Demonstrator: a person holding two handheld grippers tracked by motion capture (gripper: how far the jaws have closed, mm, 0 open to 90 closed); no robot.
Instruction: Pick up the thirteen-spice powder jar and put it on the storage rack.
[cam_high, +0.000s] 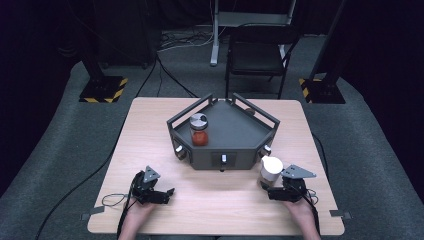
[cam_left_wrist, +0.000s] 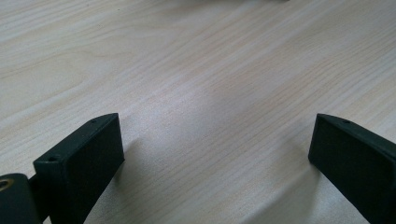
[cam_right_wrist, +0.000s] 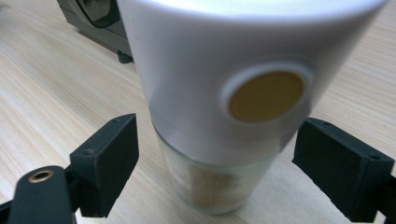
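Observation:
A glass jar with a tall white cap (cam_high: 271, 168) stands on the wooden table (cam_high: 220, 205), just off the front right corner of a dark grey tray (cam_high: 235, 131). My right gripper (cam_high: 266, 187) is open, its jaws on either side of the jar's glass base with a gap on each side. In the right gripper view the white-capped jar (cam_right_wrist: 219, 70) looms close between the jaws of the right gripper (cam_right_wrist: 215, 156); a tan round spot marks its cap. My left gripper (cam_high: 168, 194) rests open at the front left. The left gripper view has bare wood between the jaws of the left gripper (cam_left_wrist: 215, 149).
In the tray stands a second jar with a silver lid and red contents (cam_high: 198, 129). Small knobs stick out from the tray's front corners. A black chair (cam_high: 260, 50) and stand bases with yellow-black stripes sit on the floor behind the table.

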